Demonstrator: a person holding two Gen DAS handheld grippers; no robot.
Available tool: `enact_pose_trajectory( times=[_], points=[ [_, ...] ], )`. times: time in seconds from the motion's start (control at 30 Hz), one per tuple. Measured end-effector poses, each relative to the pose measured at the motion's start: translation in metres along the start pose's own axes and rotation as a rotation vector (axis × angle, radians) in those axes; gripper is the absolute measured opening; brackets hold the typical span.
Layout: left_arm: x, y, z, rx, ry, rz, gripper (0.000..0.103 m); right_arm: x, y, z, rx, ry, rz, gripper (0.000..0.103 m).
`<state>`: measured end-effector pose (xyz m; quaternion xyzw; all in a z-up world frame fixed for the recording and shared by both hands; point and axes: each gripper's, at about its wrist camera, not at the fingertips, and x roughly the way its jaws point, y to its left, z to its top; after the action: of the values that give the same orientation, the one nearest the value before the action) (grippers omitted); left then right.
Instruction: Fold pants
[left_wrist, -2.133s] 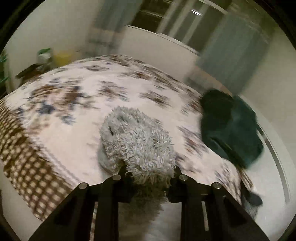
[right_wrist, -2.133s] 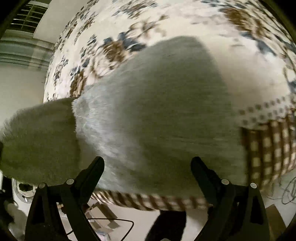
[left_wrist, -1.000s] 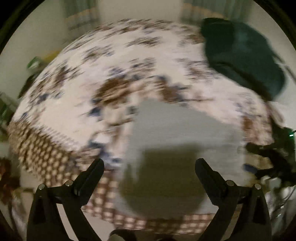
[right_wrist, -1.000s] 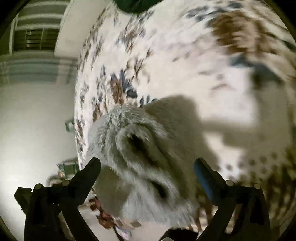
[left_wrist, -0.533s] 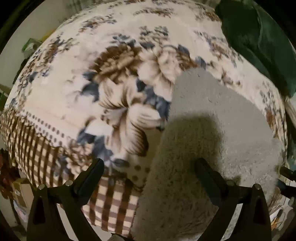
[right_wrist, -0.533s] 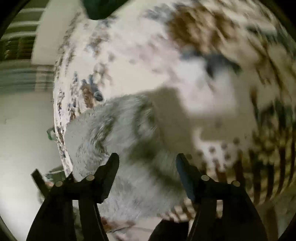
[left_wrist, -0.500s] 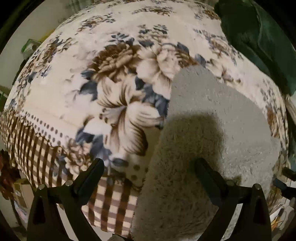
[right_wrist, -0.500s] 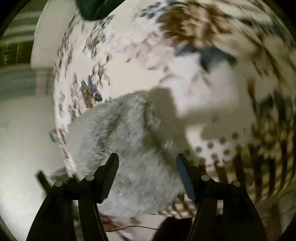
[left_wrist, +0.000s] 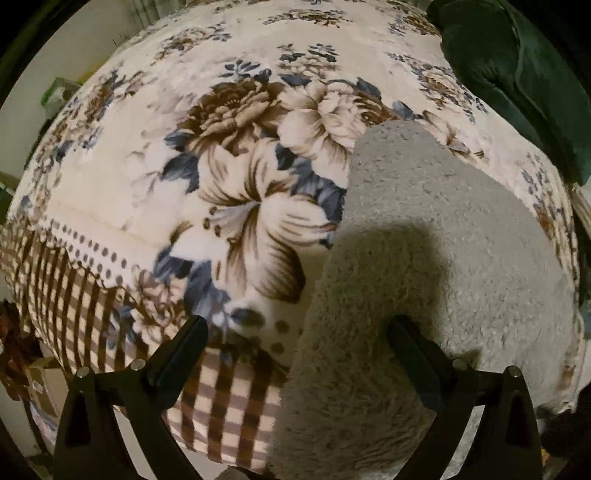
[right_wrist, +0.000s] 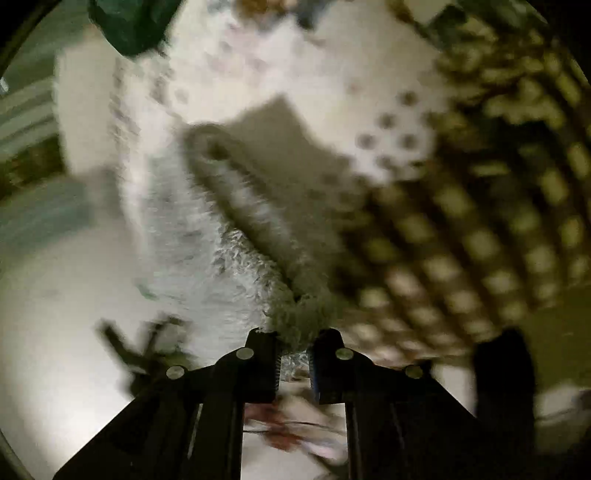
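Observation:
The grey fluffy pants (left_wrist: 436, 258) lie flat on the floral bedspread (left_wrist: 236, 140), reaching over the bed's near edge. My left gripper (left_wrist: 295, 332) is open and empty, hovering just above the pants' near left edge. In the blurred right wrist view, my right gripper (right_wrist: 295, 336) is shut on an edge of the grey pants (right_wrist: 236, 266), pinching the fluffy fabric between its fingers near the checked border of the bedspread.
A dark green garment (left_wrist: 517, 74) lies at the far right of the bed, also at the top left of the right wrist view (right_wrist: 129, 26). The bedspread's brown checked border (left_wrist: 74, 295) hangs over the near edge. Clutter sits on the floor below.
My right gripper has closed from open onto the edge of the grey pants and moved fast. My left gripper, which let go of the pants earlier, stays open and nearly still.

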<state>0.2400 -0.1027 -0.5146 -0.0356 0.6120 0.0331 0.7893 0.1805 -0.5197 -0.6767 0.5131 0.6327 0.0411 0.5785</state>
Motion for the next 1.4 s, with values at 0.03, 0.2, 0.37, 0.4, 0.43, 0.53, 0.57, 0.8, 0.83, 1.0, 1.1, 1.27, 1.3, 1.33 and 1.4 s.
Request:
enact_pose_trajectory(
  times=[0.03,0.2,0.37,0.4,0.43,0.53,0.57,0.8,0.83,1.0,1.1,1.27,1.3,1.33,1.4],
  points=[
    [-0.003,-0.001,0.002,0.0,0.002,-0.009,0.1,0.005,-0.004,0.004,-0.012,0.032,-0.051,0.025],
    [-0.025,-0.016,0.019,0.038,-0.033,-0.052,0.1,-0.015,0.033,0.025,-0.154,0.014,-0.097,0.058],
    [-0.011,-0.029,0.064,0.035,-0.043,-0.072,0.1,-0.029,0.059,0.066,-0.166,-0.108,0.056,0.076],
    [-0.005,-0.03,0.071,0.025,-0.036,-0.069,0.1,-0.025,0.059,0.077,-0.159,-0.108,0.059,0.076],
    [0.004,-0.031,0.08,0.016,-0.026,-0.071,0.1,-0.013,0.062,0.088,-0.157,-0.096,0.058,0.076],
    [0.029,-0.031,0.1,0.001,0.003,-0.063,0.1,0.018,0.079,0.111,-0.19,-0.077,0.072,0.031],
    [0.034,-0.03,0.104,-0.003,0.01,-0.06,0.1,0.018,0.088,0.109,-0.217,-0.099,0.056,0.029],
    [0.06,-0.006,0.11,-0.105,0.074,-0.129,0.103,0.017,0.091,0.125,-0.237,-0.212,-0.015,0.022],
    [0.057,-0.005,0.109,-0.115,0.077,-0.134,0.103,0.024,0.089,0.126,-0.23,-0.171,-0.018,0.024],
    [0.009,0.009,0.09,-0.124,0.009,-0.201,0.103,0.001,0.072,0.105,-0.19,-0.133,0.059,0.076],
    [-0.009,0.019,0.062,-0.14,0.004,-0.251,0.103,-0.007,0.048,0.078,-0.15,-0.102,0.033,0.076],
    [-0.003,0.024,0.014,-0.12,0.057,-0.223,0.103,0.022,-0.001,0.037,0.005,0.013,0.157,0.031],
    [0.001,0.025,0.006,-0.115,0.071,-0.212,0.103,0.025,-0.001,0.031,0.014,0.013,0.177,0.012],
    [0.004,0.028,-0.001,-0.119,0.079,-0.21,0.103,0.025,-0.001,0.027,0.018,-0.003,0.189,0.012],
    [0.009,0.033,-0.009,-0.141,0.092,-0.212,0.103,0.017,0.0,0.02,0.013,-0.051,0.196,0.011]
  ],
)
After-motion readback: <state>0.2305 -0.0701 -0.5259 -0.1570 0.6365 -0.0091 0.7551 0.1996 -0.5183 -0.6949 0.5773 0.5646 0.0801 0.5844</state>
